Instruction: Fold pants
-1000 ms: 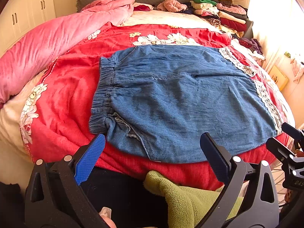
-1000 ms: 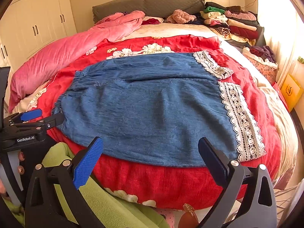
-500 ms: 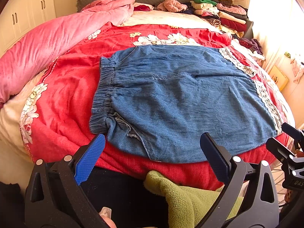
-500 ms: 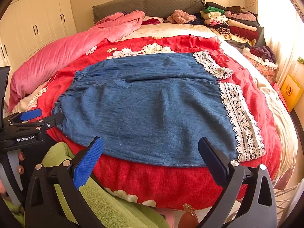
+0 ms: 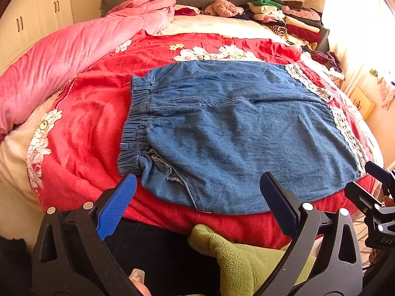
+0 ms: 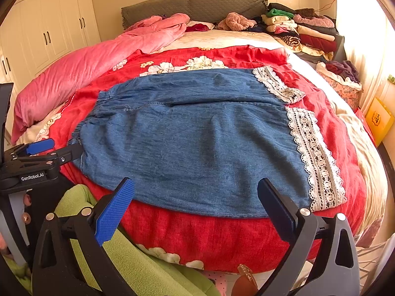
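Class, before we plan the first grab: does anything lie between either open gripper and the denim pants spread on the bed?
Nothing visible does. The left gripper and right gripper both hover open at the near edge of the pants, which lie flat on the red quilt with nothing on top. The clothes pile sits far off by the headboard.

I'm in a bedroom: red floral quilt [image 6: 321, 103] mid-frame, grey padded headboard [image 6: 192, 2] up top, cream wardrobe doors [image 6: 49, 32] upper left.
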Action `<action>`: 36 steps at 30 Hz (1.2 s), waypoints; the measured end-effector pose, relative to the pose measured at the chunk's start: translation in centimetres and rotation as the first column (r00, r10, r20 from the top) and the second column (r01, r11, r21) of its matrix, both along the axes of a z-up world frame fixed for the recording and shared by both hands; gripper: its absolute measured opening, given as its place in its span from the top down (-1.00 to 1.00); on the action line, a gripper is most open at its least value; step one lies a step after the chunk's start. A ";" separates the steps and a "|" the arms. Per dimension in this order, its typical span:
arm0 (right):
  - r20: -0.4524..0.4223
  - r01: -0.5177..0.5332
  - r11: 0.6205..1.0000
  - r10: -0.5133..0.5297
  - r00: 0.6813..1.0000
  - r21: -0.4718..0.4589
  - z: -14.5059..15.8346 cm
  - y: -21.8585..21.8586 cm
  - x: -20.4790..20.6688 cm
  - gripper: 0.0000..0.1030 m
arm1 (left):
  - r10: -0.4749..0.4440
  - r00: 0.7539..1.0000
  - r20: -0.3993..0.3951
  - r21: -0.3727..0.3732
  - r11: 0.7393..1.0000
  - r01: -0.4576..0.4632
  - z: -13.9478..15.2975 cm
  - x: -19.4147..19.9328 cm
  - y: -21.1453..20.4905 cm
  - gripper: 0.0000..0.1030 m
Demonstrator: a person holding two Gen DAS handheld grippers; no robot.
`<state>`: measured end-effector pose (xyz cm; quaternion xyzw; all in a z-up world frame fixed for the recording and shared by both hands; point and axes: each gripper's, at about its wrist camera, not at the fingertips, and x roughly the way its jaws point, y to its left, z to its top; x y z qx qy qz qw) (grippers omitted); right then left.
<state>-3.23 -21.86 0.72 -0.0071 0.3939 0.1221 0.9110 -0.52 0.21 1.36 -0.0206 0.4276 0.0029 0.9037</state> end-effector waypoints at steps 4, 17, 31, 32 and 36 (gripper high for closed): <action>0.002 0.002 1.000 -0.002 1.000 0.002 0.0 0.0 0.2 -0.92 | 0.007 1.000 -0.004 0.001 1.000 -0.007 -0.2 0.4 0.2 -0.82; 0.007 -0.031 1.000 0.031 0.999 -0.004 0.3 1.0 3.5 -0.92 | 0.032 0.999 -0.015 -0.001 0.999 -0.032 -0.9 3.1 2.1 -0.82; 0.034 -0.114 0.993 0.114 0.993 -0.023 1.7 4.5 12.7 -0.92 | 0.110 0.994 -0.022 -0.015 0.994 -0.110 -0.5 9.0 7.7 -0.82; 0.032 -0.118 0.993 0.119 0.992 -0.032 1.8 4.8 13.6 -0.92 | 0.113 0.993 -0.023 -0.016 0.993 -0.113 -0.4 9.5 8.2 -0.82; 0.037 -0.150 0.987 0.153 0.988 -0.063 1.7 6.2 16.7 -0.92 | 0.138 0.990 -0.035 -0.018 0.990 -0.139 -0.5 11.8 10.2 -0.82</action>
